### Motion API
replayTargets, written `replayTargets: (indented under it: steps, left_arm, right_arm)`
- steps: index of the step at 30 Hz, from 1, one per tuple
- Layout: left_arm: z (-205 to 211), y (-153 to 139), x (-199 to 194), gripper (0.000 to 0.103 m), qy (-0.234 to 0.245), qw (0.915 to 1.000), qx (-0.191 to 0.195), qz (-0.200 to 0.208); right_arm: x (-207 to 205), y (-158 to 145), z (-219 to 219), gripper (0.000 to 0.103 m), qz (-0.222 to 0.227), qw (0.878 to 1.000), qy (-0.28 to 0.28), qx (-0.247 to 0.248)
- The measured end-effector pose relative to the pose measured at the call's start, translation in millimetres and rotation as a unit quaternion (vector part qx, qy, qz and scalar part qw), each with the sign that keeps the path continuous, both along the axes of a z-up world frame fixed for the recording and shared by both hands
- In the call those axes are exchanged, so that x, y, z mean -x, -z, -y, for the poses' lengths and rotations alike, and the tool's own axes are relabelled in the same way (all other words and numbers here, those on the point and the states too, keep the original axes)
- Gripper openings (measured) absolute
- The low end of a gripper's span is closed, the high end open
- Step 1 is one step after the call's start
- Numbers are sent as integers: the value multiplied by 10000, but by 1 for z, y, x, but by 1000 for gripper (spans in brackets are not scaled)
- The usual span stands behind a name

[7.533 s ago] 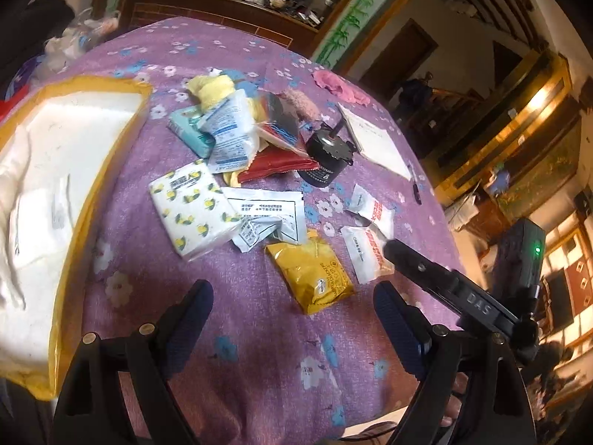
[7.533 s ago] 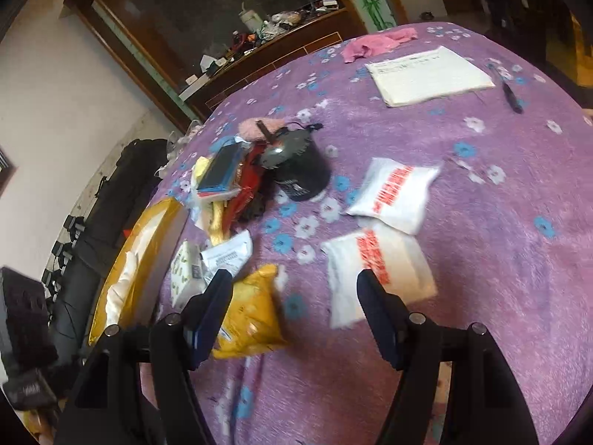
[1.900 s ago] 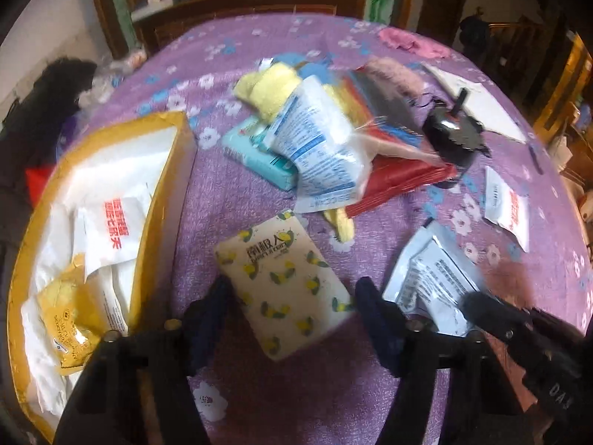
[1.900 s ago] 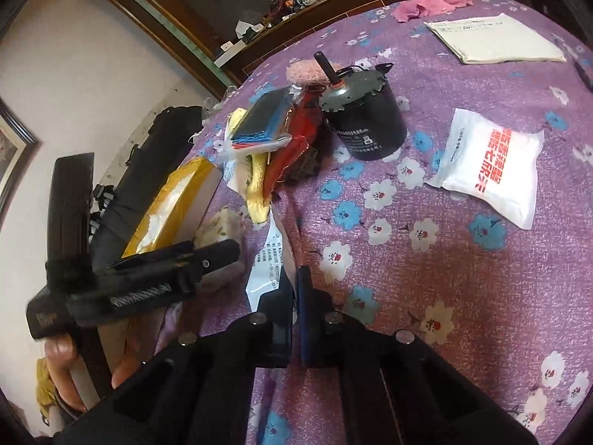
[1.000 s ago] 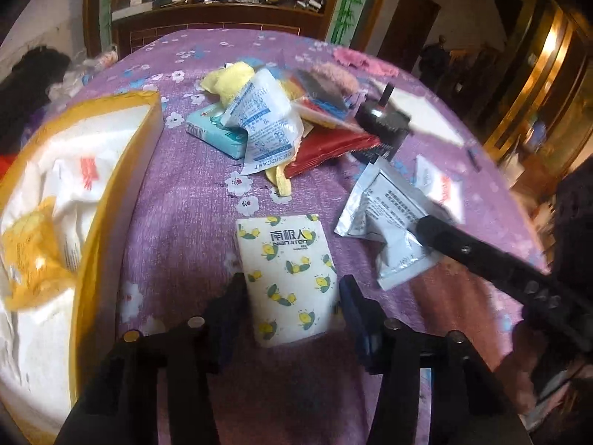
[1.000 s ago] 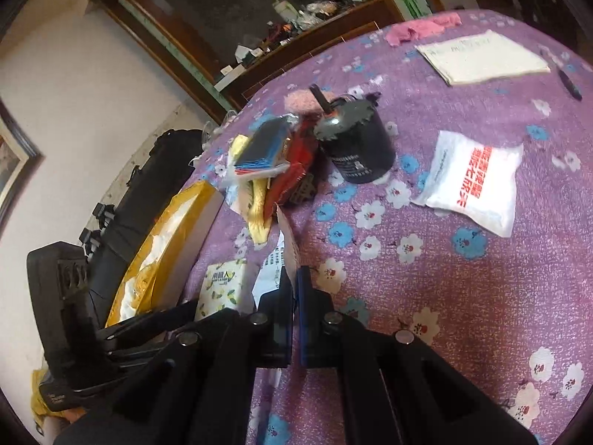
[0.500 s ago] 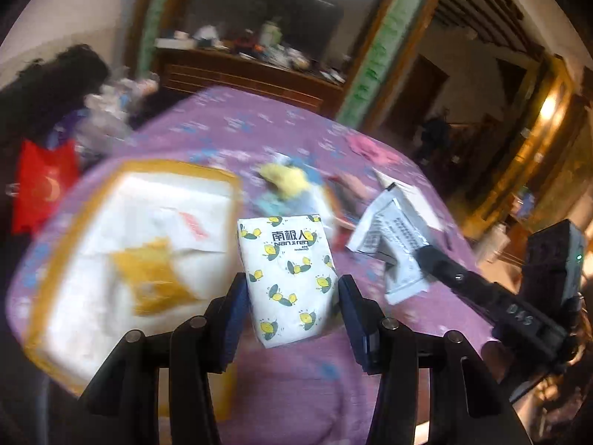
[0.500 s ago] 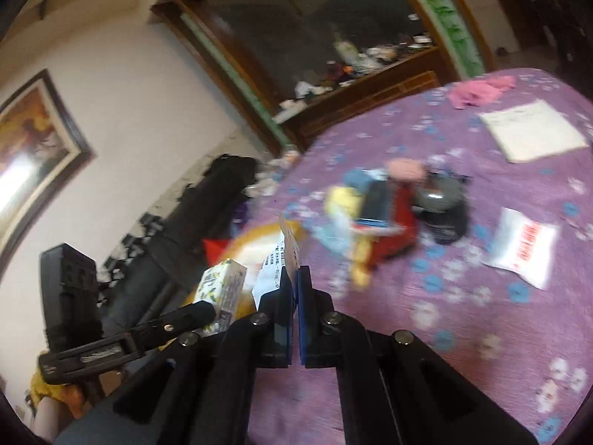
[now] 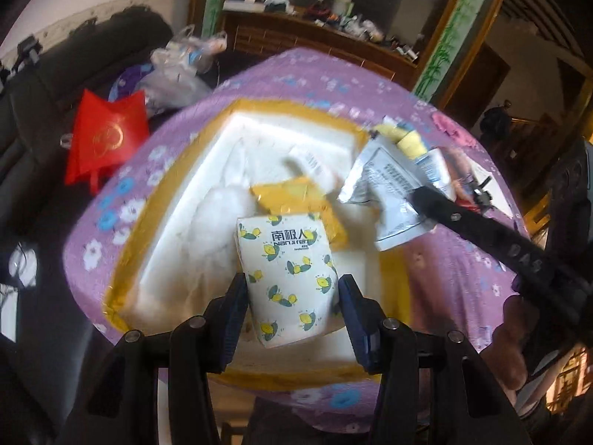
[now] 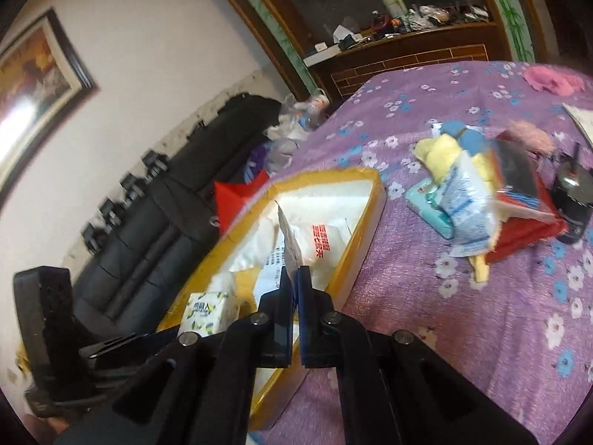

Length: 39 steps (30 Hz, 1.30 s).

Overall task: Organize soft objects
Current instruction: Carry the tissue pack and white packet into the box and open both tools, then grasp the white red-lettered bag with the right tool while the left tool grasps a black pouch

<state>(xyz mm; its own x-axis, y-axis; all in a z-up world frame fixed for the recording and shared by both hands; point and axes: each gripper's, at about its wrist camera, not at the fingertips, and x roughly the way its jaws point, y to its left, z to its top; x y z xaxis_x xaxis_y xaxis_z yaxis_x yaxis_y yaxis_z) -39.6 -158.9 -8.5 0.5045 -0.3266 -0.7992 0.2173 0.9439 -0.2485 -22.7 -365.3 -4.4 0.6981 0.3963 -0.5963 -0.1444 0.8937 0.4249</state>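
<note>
My left gripper (image 9: 291, 296) is shut on a white tissue pack with lemon print (image 9: 287, 270) and holds it above the yellow-rimmed box (image 9: 237, 105). The pack also shows in the right wrist view (image 10: 205, 313). My right gripper (image 10: 295, 274) is shut on a silver-white printed pouch (image 10: 287, 241), held over the box's rim (image 10: 355, 237). The pouch also shows in the left wrist view (image 9: 389, 193). Inside the box lie a yellow packet (image 9: 296, 200) and a white packet with red print (image 10: 322, 246).
A pile of soft packs (image 10: 470, 193) and a black can (image 10: 570, 200) sit on the purple flowered cloth (image 10: 463, 296). A pink cloth (image 10: 552, 79) lies farther back. A red bag (image 9: 107, 137) and a dark sofa (image 10: 155, 230) are beyond the table's left edge.
Both grippers have lifted their items off the cloth and carried them left, over the yellow-rimmed box. The tissue pack and the pouch now hang above the box's contents.
</note>
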Motion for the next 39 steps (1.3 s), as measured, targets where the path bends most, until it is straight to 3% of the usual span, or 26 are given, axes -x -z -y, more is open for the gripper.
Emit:
replayTargets:
  steps: [2,4,6,8,10,12,15,18,24,26,29,33,37,39]
  left_arm:
    - [-2,10,-4,56,-80,9999,73,-90]
    - [-6,15,-6,62,-225,9996,120,-75]
    - [-13,13,-7,73,-340,9989,330,-15]
    - [-20,6,-4,79,-430,9974,561,137]
    - [-22,-2,-2,83,-470,9958,699,348]
    - [-21,-10,4,84,-529,9940,782,550]
    - [-7,-22,12,84,-158,9928,982,672]
    - [23,-29,19,86,256,9902,1073,856]
    - [83,-33,20,88,874,9878,1093,683]
    - [102,-34,18,88,1007,9870,1077,642]
    - [130,-34,15,88,1198,9866,953,564]
    - [156,-34,7,88,1351,9865,713,598]
    - [177,-33,-10,88,1387,9882,410,501]
    - [189,-30,-24,88,1334,9900,136,446]
  right_arm:
    - [-7,12,-9,6,-228,9996,9,142]
    - [-3,20,-8,7,-283,9995,-100,-85]
    - [5,22,-4,12,-181,9993,-207,-249]
    - [13,20,4,21,-104,9990,-208,-376]
    - [24,16,15,46,35,9988,-99,-476]
    - [34,14,26,47,179,9981,-115,-577]
    - [49,13,42,49,232,9979,-109,-597]
    - [60,15,65,58,192,9987,31,-476]
    - [77,21,148,61,-108,9951,939,-285]
    - [80,20,183,67,-182,9911,1289,-278]
    - [75,25,240,70,-542,9775,2028,-209]
    - [62,41,284,70,-1135,9556,2715,-168]
    - [42,60,289,70,-1436,9491,2799,-165]
    - [36,58,280,70,-1406,9465,2899,176]
